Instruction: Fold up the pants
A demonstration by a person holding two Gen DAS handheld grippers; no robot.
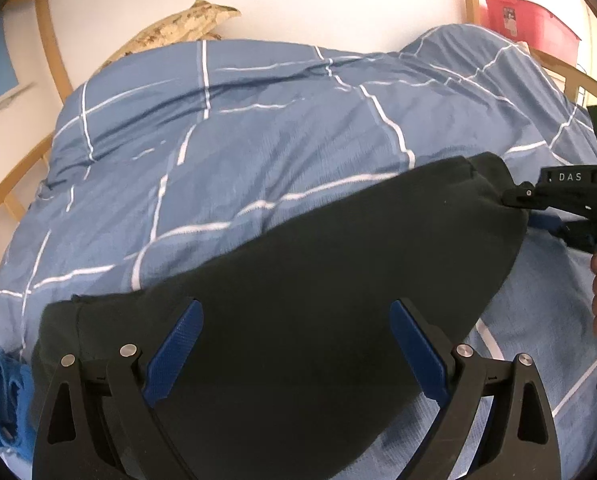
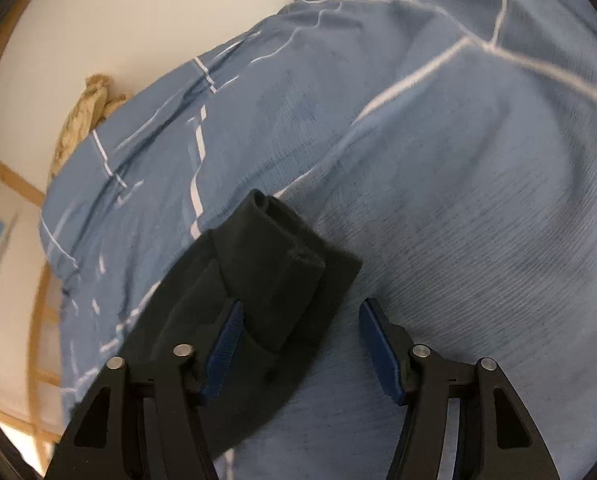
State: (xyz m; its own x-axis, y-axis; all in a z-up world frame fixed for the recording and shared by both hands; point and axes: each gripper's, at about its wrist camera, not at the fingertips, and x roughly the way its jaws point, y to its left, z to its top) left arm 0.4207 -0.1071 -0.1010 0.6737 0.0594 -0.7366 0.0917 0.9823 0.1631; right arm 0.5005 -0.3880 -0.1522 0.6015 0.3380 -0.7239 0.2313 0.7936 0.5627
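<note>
A: Lying across the duvet, the pants make one dark band, running from beside the left gripper up to the right gripper.

B: Any writing?

A: "DAS" in white letters on the right gripper's black body. The red bin by the wall carries a label, too small to read.

B: And the jaws?

A: The left gripper's are spread wide, blue pads over the cloth, holding nothing. In the right wrist view the right gripper is also wide open; its left pad sits at the pants' folded end, possibly touching it, though the blur hides that.

B: Anything else?

A: A small blue cloth beside the pants.
</note>
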